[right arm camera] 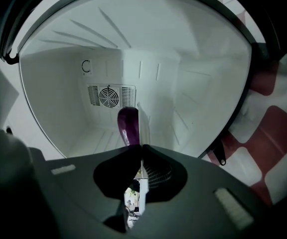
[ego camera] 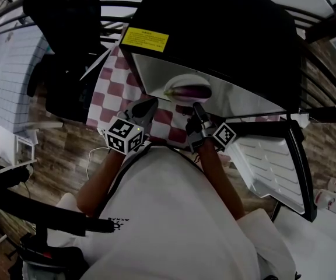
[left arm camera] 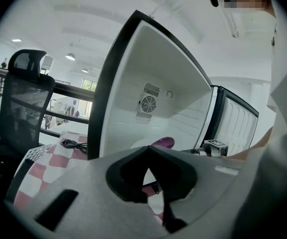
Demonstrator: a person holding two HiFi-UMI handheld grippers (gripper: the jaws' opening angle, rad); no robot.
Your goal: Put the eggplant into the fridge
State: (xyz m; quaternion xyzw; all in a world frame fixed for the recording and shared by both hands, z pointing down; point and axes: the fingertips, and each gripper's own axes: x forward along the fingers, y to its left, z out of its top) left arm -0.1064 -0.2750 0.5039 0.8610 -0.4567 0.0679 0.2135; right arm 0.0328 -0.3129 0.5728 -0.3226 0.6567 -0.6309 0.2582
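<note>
— What sort of place are you working in?

— Not a kitchen. It looks to me like a big open office or lab hall. Past my tongs I see a high white ceiling (left arm camera: 133, 4) with round ceiling lights (left arm camera: 70, 57), and a long black railing (left arm camera: 69, 91) with bright open space beyond it.

— Anything else that says office?

— A black mesh office chair (left arm camera: 26, 103) stands close by, on a wood-plank floor (ego camera: 57, 150).

— But there's a fridge?

— Only a mini fridge (left arm camera: 133, 83), set on a red-and-white checked tablecloth (left arm camera: 59, 158), with a black cable (left arm camera: 73, 145) lying next to it. It looks like a staged test stand, not a fitted kitchen.
</note>
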